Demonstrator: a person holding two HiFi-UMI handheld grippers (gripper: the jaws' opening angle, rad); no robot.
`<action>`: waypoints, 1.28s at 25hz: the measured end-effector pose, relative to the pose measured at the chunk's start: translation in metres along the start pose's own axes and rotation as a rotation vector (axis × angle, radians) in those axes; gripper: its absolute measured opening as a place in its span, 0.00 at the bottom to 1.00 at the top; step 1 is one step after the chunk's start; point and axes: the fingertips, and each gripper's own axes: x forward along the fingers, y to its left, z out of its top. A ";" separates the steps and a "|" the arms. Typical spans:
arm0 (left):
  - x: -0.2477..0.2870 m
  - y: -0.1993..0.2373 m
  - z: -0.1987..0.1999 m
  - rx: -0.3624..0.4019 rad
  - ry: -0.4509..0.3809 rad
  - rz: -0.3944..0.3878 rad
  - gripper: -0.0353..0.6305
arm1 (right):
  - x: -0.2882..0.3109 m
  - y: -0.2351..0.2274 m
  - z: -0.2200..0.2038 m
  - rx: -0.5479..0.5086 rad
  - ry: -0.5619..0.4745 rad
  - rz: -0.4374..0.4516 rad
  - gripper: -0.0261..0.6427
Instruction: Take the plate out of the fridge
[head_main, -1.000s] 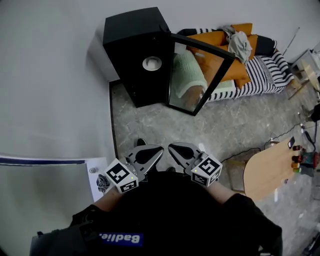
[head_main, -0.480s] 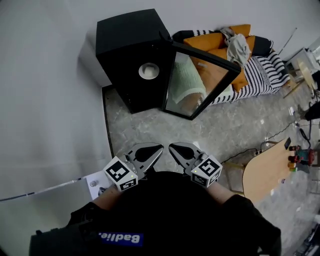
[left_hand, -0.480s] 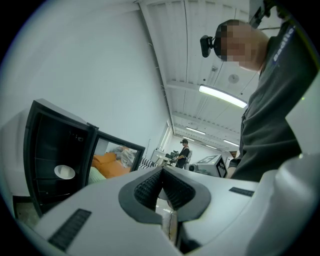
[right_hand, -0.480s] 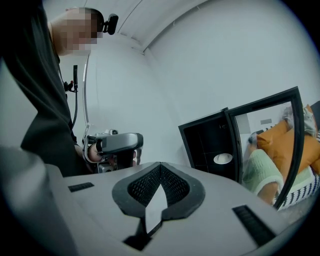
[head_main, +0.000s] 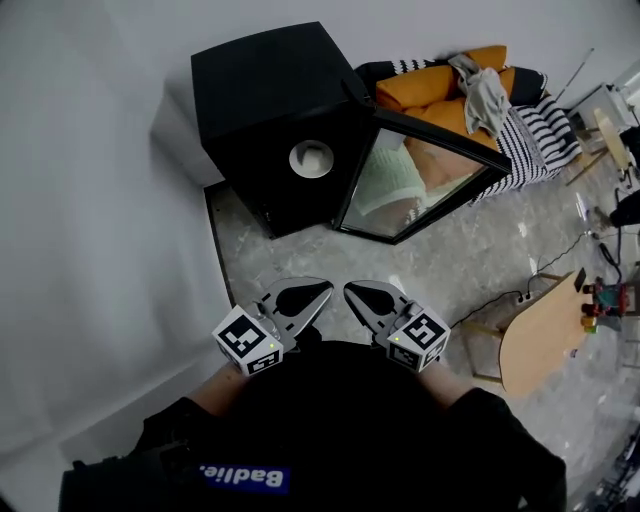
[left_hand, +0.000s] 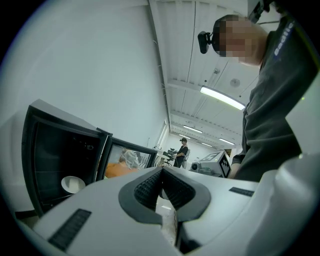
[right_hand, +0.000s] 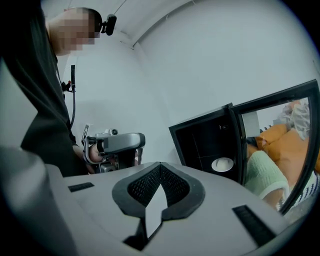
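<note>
**A:** Where do we find the plate?

**B:** Inside the fridge (head_main: 262, 95), the black box standing against the white wall (head_main: 90, 200). Its glass door (head_main: 420, 185) is swung wide open on the right side as we face it. The plate (head_main: 311, 158), white and round, sits in the lower half of the open compartment.

**A:** Is anything else in there with it?

**B:** The plate is all we can make out. The rest of the inside is too dark for us to tell.

**A:** And our tongs?

**B:** Both are well short of the fridge, held close to our body over the grey floor (head_main: 440, 260) in front of it. The left tongs (head_main: 320, 292) are clenched, pads pressed together with nothing between them. The right tongs (head_main: 352, 292) are clenched the same way and are just as empty. The two tips point towards the fridge, near each other but apart.

**A:** What lies around the fridge?

**B:** Past the open door, to the fridge's right, we see a sofa (head_main: 530, 130) with a striped cover. It carries orange cushions (head_main: 415, 95) and a crumpled grey cloth (head_main: 485, 95). Pale green and orange show in the door glass. Further from the fridge, over on the right, stands a round wooden bench (head_main: 540, 335). It has a few small things (head_main: 600, 300) at its far edge, and we can't tell what they are.
</note>
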 end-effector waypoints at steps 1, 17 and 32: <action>-0.003 0.008 0.004 0.007 0.004 -0.008 0.06 | 0.010 0.000 0.004 0.004 -0.006 -0.002 0.05; -0.008 0.077 0.021 -0.026 -0.010 -0.032 0.06 | 0.065 -0.009 0.035 -0.014 -0.013 -0.024 0.05; 0.060 0.122 0.029 -0.037 0.005 0.134 0.06 | 0.053 -0.091 0.062 -0.032 -0.011 0.081 0.05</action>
